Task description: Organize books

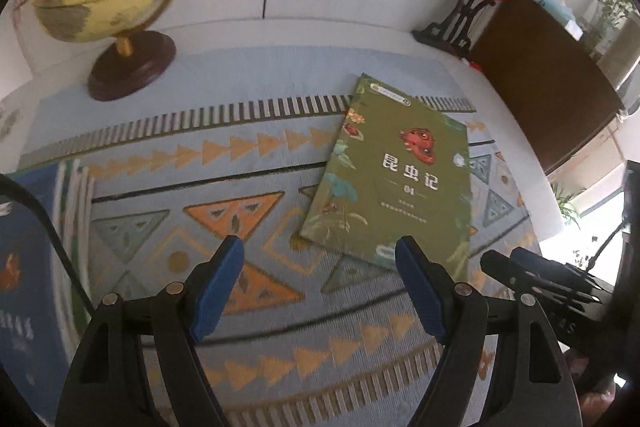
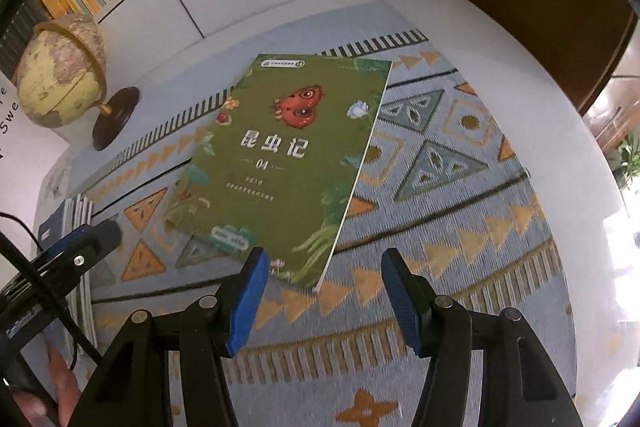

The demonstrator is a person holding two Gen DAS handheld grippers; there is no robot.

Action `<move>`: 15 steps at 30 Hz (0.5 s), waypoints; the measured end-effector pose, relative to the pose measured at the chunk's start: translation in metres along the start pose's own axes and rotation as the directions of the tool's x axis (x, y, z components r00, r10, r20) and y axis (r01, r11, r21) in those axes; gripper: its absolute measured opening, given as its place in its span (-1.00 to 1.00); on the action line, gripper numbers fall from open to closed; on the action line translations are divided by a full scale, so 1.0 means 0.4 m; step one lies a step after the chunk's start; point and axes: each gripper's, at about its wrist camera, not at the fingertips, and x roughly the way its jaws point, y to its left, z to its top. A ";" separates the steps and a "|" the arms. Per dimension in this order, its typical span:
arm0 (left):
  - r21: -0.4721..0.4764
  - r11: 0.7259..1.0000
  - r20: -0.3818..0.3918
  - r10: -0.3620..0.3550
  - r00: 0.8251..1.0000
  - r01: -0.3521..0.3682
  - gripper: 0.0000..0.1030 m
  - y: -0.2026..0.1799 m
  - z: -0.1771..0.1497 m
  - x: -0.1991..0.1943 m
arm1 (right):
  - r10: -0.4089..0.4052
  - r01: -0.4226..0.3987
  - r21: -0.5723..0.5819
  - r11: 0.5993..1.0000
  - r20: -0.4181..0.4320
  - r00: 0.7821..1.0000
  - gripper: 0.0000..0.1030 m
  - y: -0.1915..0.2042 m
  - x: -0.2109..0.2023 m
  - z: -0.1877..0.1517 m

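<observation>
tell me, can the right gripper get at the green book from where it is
Probably yes. The right gripper is open and empty just short of the green book's near corner, and nothing lies on the patterned cloth between them.

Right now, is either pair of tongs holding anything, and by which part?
Nothing is held. The left tongs and right tongs are both open and empty above the mat; the green book lies flat on it, ungripped.
</observation>
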 end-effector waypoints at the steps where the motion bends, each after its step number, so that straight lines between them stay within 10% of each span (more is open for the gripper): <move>1: -0.007 1.000 -0.011 -0.003 1.000 0.003 0.49 0.002 0.009 0.020 | -0.003 0.003 -0.007 1.000 0.003 1.000 0.10 0.004 0.008 0.009; 7: -0.065 0.988 -0.105 -0.147 0.984 0.141 0.45 0.018 0.045 0.134 | -0.046 0.045 -0.056 0.997 -0.010 0.999 0.10 0.022 0.066 0.059; 15: -0.030 0.996 -0.104 -0.088 0.991 0.086 0.45 0.006 0.085 0.201 | 0.015 -0.014 -0.045 0.999 0.022 1.000 0.10 0.003 0.117 0.098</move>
